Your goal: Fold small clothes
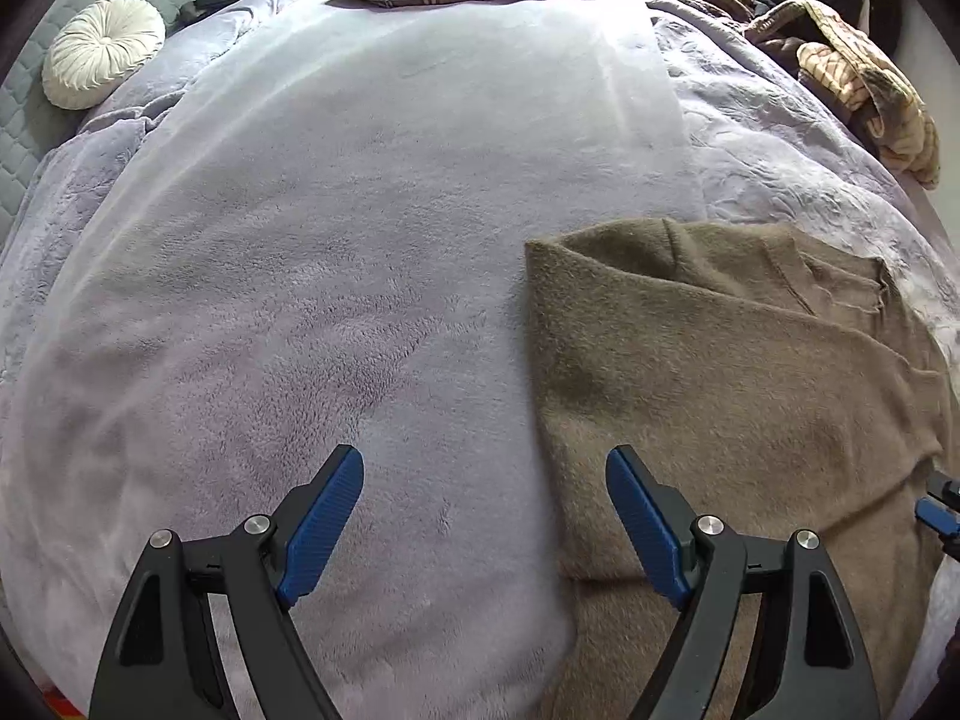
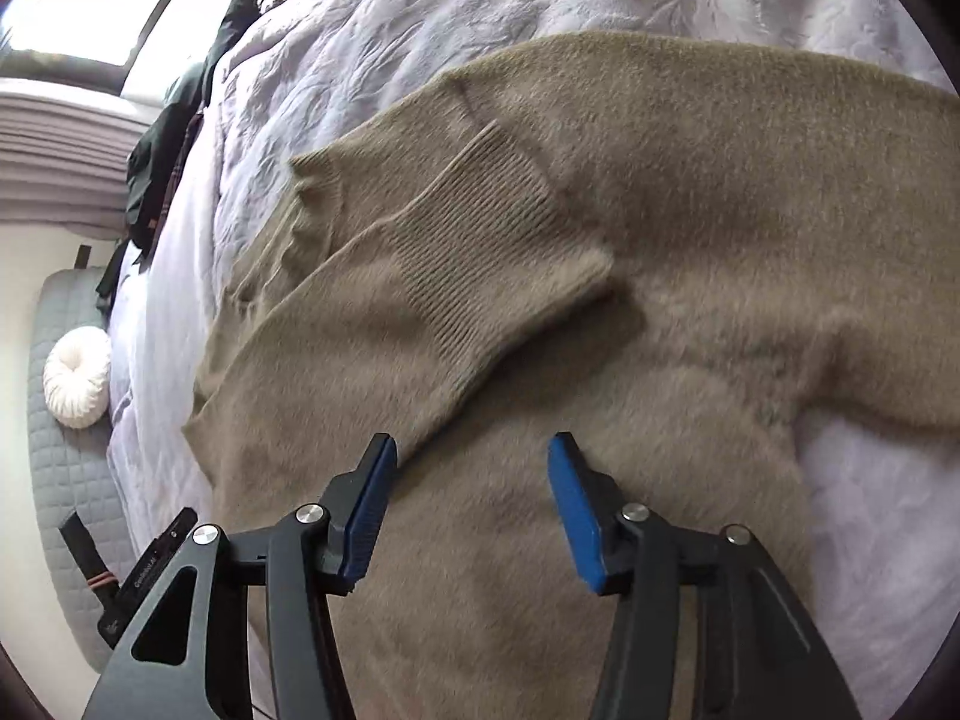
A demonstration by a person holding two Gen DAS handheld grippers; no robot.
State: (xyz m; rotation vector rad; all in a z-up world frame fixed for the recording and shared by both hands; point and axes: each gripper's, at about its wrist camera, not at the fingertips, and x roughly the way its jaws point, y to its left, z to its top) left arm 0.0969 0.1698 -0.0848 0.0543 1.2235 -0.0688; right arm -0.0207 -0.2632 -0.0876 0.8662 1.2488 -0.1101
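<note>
Left wrist view: the left gripper [image 1: 485, 468] hangs with jaws wide apart and empty over the lilac fleece blanket [image 1: 312, 252], its right finger above the edge of the tan sweater [image 1: 720, 372] at four o'clock. A white round cushion [image 1: 102, 51] lies far off at ten o'clock. In the right wrist view, the right gripper [image 2: 473, 456] is parted, empty, above the sweater, whose ribbed sleeve cuff [image 2: 474, 252] lies folded across the body at twelve o'clock.

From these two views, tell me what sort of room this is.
Most likely a bedroom: a bed under a lilac fleece blanket, a quilted headboard with a round white cushion, and a brown sweater laid out for folding.
</note>
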